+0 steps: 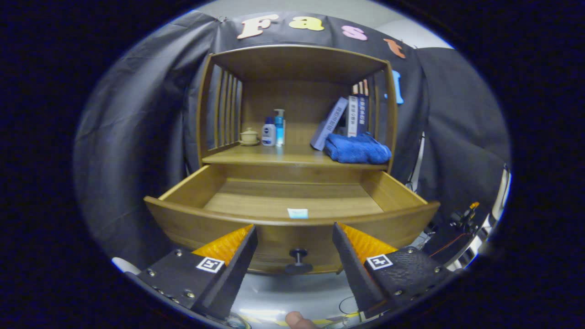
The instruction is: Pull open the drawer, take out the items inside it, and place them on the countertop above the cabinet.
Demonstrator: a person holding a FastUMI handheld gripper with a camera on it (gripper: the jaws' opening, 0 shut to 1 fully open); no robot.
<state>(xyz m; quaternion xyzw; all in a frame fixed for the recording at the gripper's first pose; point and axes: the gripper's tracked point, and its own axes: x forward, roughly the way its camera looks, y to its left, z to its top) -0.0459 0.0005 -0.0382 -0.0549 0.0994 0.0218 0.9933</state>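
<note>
The wooden drawer (192, 219) of the cabinet stands pulled out toward me. On its floor, just behind the front panel, lies a small pale blue-and-white flat item (297, 213). The drawer's dark round knob (298, 252) sits between my fingers, a little ahead of them. My gripper (295, 230) is open, its fingers wide apart and holding nothing. Above the drawer is the countertop (274, 157), a wooden shelf surface inside the cabinet's open frame.
On the countertop stand a small lidded cup (249, 136), two bottles (273, 131), leaning books (347, 118) and a folded blue towel (357, 149). Slatted sides and a top board enclose it. Cables and equipment (464, 219) lie to the right. A fingertip (299, 320) shows below.
</note>
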